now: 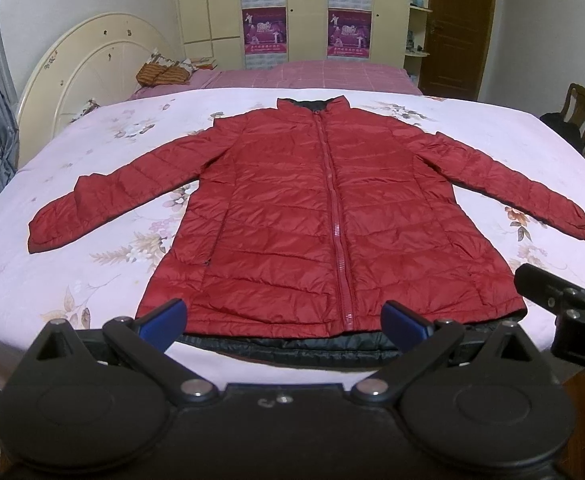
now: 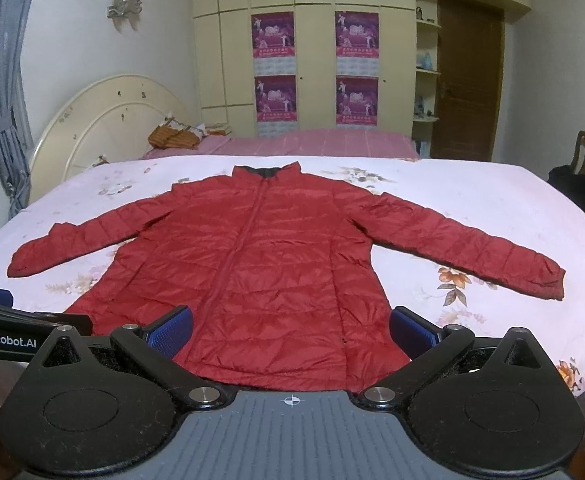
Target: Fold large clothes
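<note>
Meanwhile both grippers, left gripper [image 1: 282, 320] and right gripper [image 2: 290, 330], hover with jaws wide, empty, over the red jacket [image 1: 324, 216].

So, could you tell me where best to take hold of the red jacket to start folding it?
Probably a sleeve cuff. The red jacket lies flat, zipped, sleeves spread; each cuff is a thin free edge on the bedspread. Bring the left gripper, jaws open, in from the outer side.
</note>
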{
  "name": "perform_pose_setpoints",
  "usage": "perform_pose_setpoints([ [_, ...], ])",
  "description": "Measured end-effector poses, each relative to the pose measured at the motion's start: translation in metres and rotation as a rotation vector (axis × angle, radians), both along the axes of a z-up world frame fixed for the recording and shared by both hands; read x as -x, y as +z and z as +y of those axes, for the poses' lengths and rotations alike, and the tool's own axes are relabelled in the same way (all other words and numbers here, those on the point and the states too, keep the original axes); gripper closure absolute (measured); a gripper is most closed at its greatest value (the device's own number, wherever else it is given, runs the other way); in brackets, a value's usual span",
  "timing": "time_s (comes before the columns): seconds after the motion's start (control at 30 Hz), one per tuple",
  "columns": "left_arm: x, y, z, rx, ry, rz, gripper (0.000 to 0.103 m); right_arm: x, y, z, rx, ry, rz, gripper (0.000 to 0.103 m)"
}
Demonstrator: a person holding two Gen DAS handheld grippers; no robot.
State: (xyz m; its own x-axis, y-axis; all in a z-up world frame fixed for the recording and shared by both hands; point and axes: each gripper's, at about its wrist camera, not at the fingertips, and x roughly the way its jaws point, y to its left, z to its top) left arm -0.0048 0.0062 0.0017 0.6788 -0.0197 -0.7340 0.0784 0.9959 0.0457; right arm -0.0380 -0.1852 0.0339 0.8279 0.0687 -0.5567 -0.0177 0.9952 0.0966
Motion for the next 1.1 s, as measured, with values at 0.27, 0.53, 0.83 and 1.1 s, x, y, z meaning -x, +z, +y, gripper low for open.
perform_pose_setpoints([
  [0.27,0.000,-0.002,0.002,0.003,0.000,0.007,0.000,-0.001,-0.002,0.001,0.000,-0.002,0.005,0.000],
  [0.53,-0.002,-0.003,0.006,0.006,0.005,0.011,0.000,-0.002,-0.002,0.000,0.000,-0.004,0.008,0.000],
  [0.83,-0.009,-0.005,0.011,0.005,0.011,0.021,0.000,-0.008,-0.004,0.004,0.002,-0.015,0.015,0.000],
  [1.1,-0.022,-0.007,0.017,0.000,0.019,0.029,0.000,-0.016,-0.007,0.005,0.001,-0.025,0.021,0.000],
])
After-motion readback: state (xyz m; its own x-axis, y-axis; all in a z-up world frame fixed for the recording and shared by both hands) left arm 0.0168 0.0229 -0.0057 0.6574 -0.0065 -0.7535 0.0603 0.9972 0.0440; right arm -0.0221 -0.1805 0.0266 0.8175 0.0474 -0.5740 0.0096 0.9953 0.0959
